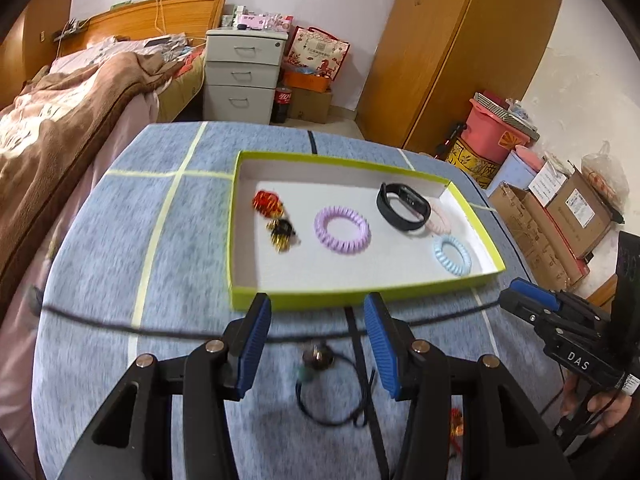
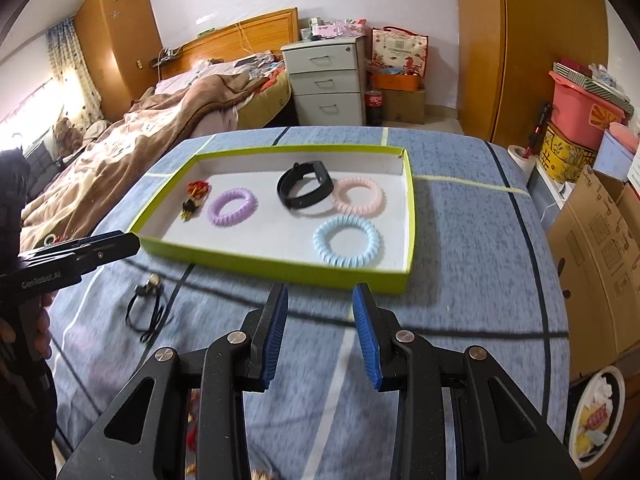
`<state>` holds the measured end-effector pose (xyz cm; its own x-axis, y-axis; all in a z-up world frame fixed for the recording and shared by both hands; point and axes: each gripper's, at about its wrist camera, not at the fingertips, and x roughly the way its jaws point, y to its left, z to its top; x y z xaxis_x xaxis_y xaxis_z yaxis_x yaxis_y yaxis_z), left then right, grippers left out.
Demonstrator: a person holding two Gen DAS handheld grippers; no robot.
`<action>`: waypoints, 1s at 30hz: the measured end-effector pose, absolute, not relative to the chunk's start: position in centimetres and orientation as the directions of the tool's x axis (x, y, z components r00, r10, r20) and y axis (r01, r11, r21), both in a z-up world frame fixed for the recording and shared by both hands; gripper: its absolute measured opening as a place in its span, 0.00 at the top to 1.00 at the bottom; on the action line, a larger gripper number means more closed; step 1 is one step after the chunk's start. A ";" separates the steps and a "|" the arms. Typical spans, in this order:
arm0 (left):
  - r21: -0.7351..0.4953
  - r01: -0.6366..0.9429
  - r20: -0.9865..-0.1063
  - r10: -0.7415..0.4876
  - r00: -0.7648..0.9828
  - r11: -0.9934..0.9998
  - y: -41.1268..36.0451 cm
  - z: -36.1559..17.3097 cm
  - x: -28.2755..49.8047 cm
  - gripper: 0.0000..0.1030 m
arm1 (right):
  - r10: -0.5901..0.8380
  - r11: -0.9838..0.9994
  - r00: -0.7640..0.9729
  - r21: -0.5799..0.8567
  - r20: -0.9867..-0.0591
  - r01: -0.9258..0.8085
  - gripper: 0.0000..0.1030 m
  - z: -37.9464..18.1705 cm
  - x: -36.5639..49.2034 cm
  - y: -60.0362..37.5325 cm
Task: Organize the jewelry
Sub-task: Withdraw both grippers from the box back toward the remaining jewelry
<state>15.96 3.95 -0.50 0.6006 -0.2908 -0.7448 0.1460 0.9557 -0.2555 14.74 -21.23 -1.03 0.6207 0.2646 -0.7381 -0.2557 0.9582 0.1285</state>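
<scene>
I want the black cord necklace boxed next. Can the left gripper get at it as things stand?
Probably yes. The black cord necklace lies on the blue cloth right under the left gripper, whose jaws stand open and empty. Nothing covers it; the right gripper is off to the side.

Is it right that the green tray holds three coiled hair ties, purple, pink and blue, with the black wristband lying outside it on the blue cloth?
Not quite. The black wristband lies inside the green tray, leaning against the pink tie, as the right wrist view shows. The purple tie and blue tie are in the tray too.
</scene>
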 end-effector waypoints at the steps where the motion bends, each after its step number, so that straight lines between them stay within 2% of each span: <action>1: -0.254 0.150 -0.744 -0.292 0.602 0.956 3.9 -0.5 15.5 0.51 | 0.272 0.956 0.620 0.134 -0.736 -0.260 0.66 -1.0 14.3 -21.3; 16: -0.272 0.182 -0.728 -0.326 0.603 0.945 4.6 -1.2 9.3 0.50 | 0.354 0.921 0.543 0.184 -0.762 -0.343 0.66 -3.2 8.1 -21.7; 30: -0.292 0.180 -0.736 -0.341 0.585 0.939 5.1 -2.1 7.3 0.48 | 0.318 0.919 0.503 0.130 -0.803 -0.373 0.66 -4.9 6.5 -20.3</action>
<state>7.26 5.09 -2.13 0.5850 -0.3408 -0.7360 0.1800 0.9393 -0.2920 6.52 -20.30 -4.89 0.5032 0.3182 -0.8035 -0.3731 0.9186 0.1301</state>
